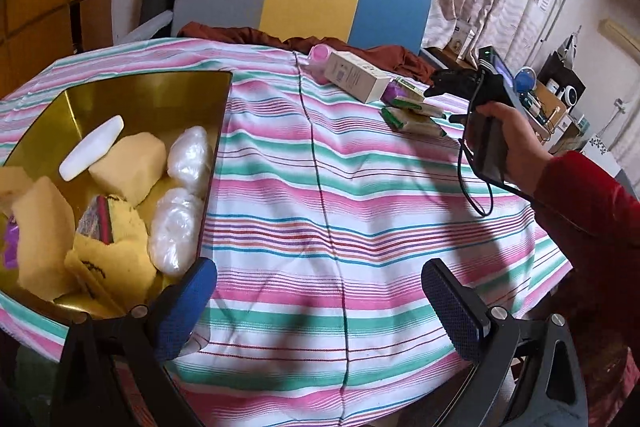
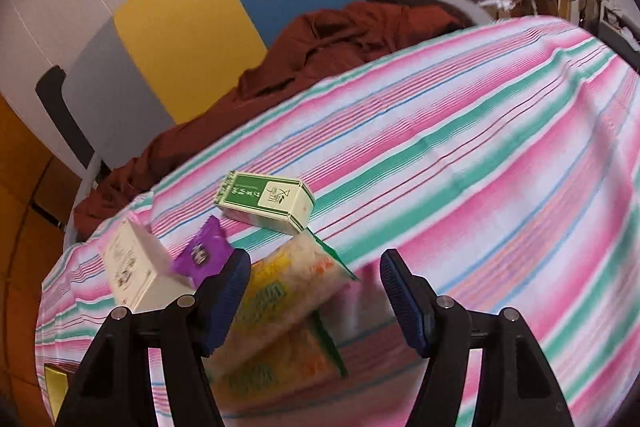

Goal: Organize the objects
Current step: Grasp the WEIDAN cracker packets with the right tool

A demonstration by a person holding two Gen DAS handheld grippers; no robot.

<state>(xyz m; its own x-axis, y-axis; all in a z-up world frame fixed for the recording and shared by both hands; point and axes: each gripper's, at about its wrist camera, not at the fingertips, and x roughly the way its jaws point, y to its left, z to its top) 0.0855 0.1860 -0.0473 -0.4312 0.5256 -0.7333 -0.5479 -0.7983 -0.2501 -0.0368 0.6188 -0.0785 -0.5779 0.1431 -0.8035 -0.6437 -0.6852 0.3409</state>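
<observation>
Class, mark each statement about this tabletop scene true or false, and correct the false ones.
1. The gold tray holds yellow sponges. True.
2. The right gripper is clamped on the green box. False: its fingers stand open and the box lies on the cloth beyond them.
3. The tablecloth is plain white. False: it is striped pink, green and white.
4. A purple packet lies beside the white box. True.
5. The left gripper holds nothing. True.
</observation>
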